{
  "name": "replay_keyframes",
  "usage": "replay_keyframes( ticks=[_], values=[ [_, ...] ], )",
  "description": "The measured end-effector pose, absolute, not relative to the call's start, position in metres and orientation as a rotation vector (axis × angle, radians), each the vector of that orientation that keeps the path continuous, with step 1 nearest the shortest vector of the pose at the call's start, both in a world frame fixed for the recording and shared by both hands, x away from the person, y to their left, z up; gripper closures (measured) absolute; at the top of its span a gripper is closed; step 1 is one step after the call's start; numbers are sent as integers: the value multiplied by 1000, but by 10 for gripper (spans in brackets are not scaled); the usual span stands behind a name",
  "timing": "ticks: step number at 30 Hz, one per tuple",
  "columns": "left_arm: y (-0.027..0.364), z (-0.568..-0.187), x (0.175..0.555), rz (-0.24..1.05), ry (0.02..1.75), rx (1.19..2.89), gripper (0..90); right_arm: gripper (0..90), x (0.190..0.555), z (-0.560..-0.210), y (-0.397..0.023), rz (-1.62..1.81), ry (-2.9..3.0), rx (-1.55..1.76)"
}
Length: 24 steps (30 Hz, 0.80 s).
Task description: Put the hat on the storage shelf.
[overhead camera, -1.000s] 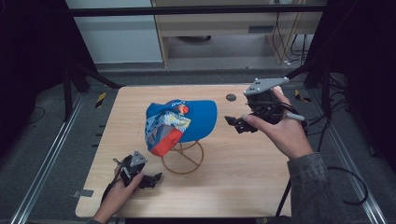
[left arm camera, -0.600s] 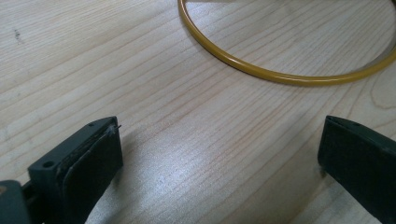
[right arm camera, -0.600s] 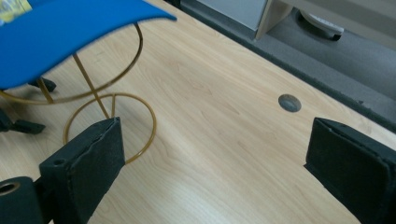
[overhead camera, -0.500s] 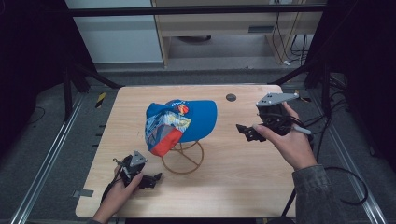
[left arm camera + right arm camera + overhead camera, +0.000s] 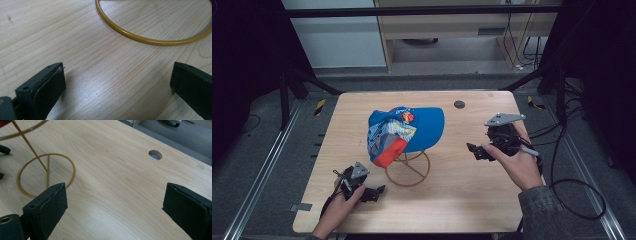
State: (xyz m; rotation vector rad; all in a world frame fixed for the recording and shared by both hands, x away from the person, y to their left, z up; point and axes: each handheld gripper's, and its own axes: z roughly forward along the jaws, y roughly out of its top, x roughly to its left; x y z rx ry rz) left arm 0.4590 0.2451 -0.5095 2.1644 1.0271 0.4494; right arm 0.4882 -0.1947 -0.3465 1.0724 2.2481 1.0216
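The cap (image 5: 404,134) covered the top of the gold stand (image 5: 408,169), and the left gripper view cropped off most of its base ring.

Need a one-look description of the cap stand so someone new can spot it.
Start at the light wooden table and go to its middle, where a blue baseball cap sits raised off the surface. Under it is the stand: thin gold wire, a flat ring base with a cross spoke and slim uprights. It is the one gold wire thing on the table.
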Motion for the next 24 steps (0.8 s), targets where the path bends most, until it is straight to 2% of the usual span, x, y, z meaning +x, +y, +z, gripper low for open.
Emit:
replay_keyframes(
  ticks=[24],
  values=[
    [246, -509, 458, 450, 1029, 2164, 0, 74, 480, -401, -205, 1001, 2205, 1180]
  ],
)
